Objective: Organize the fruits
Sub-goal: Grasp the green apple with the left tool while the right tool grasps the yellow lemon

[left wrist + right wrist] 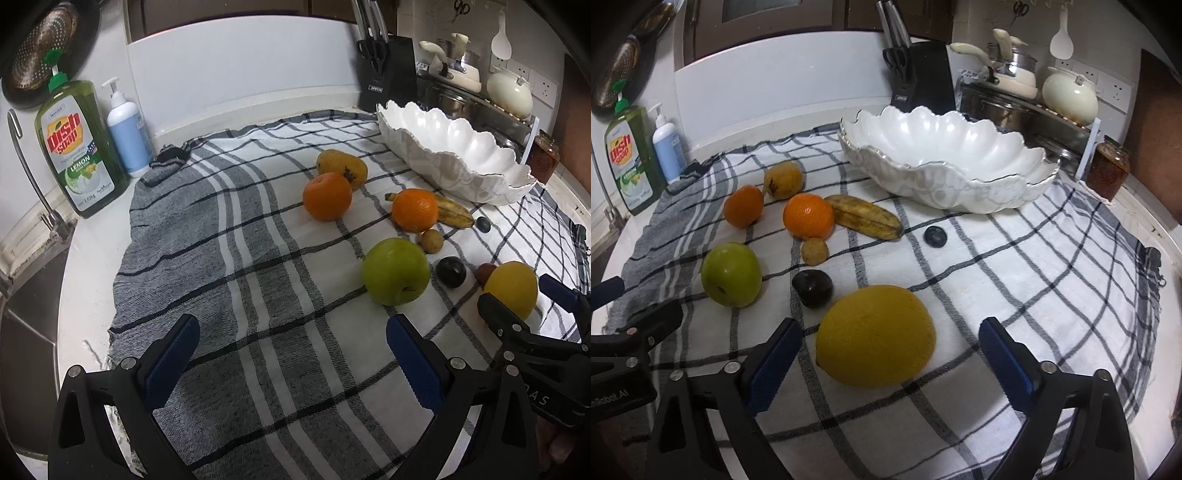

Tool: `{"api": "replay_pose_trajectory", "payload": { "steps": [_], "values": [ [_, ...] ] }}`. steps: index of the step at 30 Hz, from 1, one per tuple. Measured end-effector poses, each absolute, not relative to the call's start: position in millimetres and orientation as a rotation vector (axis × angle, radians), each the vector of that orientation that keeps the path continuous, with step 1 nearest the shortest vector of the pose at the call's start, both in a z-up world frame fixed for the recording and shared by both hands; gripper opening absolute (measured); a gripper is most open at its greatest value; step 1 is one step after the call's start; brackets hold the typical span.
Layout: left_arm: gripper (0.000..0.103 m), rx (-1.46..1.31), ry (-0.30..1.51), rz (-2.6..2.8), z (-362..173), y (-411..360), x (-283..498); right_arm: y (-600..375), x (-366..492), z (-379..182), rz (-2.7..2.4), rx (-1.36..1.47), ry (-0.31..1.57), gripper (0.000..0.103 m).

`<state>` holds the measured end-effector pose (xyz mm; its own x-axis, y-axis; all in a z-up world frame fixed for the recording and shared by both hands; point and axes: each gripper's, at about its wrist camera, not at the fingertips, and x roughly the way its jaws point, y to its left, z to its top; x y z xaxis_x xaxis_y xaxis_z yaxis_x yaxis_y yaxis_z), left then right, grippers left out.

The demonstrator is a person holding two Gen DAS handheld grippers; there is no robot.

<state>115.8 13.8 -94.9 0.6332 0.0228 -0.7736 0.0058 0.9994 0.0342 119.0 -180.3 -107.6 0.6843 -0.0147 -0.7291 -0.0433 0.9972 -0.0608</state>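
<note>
Right wrist view showed the right gripper [886, 358], jaws wide, flanking the lemon [875, 336]; centring before closing seemed wise. The left gripper [291, 354] gaped empty over the checked cloth [258, 258].

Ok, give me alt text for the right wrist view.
The open right claw straddles a big yellow citrus on a checked cloth, not pressing it. Behind lie a green apple, two oranges, a banana and an empty white bowl.
</note>
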Motion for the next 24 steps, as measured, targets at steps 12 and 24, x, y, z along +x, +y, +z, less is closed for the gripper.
{"api": "replay_pose_trajectory", "payload": {
  "steps": [12, 24],
  "values": [
    [0.103, 0.032, 0.901, 0.008, -102, 14, 124, -178, 129, -123, 0.059, -0.052, 0.859, 0.064],
    [0.103, 0.049, 0.884, -0.046, -96, -8, 127, -200, 123, -110, 0.018, 0.006, 0.83, 0.063]
  ]
}}
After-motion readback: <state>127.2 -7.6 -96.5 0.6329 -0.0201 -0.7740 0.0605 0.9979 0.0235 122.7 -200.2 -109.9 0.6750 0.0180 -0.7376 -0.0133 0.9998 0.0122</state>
